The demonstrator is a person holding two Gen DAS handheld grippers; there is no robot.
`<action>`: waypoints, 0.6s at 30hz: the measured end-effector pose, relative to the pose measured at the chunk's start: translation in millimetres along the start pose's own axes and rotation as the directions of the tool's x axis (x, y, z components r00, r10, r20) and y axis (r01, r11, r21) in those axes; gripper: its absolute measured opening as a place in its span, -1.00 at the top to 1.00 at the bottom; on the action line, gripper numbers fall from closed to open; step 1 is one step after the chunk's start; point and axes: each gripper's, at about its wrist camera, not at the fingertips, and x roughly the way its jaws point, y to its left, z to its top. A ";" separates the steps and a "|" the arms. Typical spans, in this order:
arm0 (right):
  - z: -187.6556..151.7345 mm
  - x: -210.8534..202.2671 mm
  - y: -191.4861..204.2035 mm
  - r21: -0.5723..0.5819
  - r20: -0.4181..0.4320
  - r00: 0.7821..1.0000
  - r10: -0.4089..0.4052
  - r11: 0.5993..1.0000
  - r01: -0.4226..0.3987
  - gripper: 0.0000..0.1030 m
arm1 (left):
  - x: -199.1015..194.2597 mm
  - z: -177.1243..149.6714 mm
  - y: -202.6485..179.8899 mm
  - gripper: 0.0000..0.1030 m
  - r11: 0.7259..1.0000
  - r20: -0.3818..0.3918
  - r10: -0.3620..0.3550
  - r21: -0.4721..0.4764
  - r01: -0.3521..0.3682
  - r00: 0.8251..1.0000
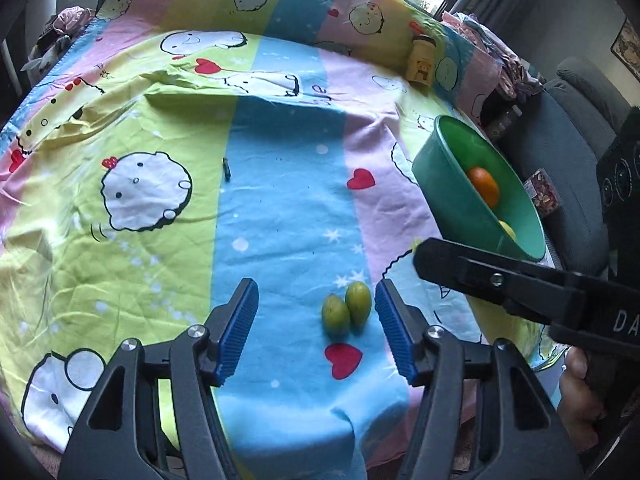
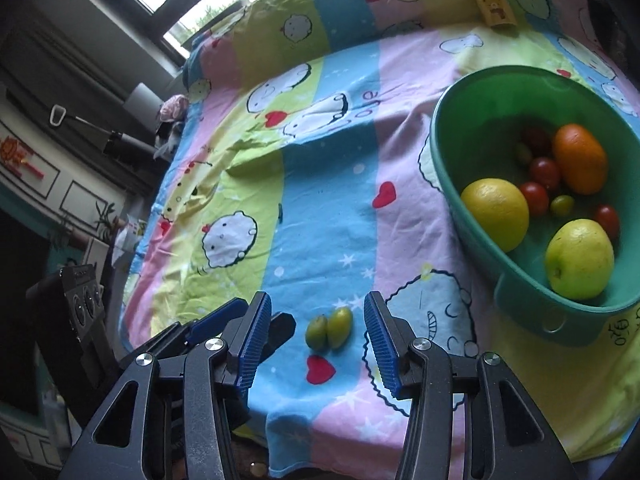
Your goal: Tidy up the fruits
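- Two small green fruits (image 2: 329,333) lie side by side, touching, on the blue stripe of the cloth (image 1: 120,240), just above a red heart (image 2: 319,369).
- Their long ends point up the cloth, away from the heart.
- The left gripper (image 1: 316,320) has its pads apart, fruits between, not touched.
- The right gripper (image 2: 316,340) is apart too, holding nothing.
- The green bowl (image 2: 452,120) sits off to the right of the heart.

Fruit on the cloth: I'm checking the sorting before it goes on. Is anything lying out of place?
Yes. Two small green fruits lie side by side on the blue stripe of the cloth, outside the green bowl that holds the other fruit. A small dark object also lies alone further up the cloth; what it is cannot be told.
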 end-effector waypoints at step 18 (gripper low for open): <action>-8.0 49.9 -11.7 0.047 -0.089 0.986 -0.142 0.988 0.147 0.21 | 24.8 -14.4 -4.5 0.25 0.998 -0.096 -0.029 0.059 0.035 0.995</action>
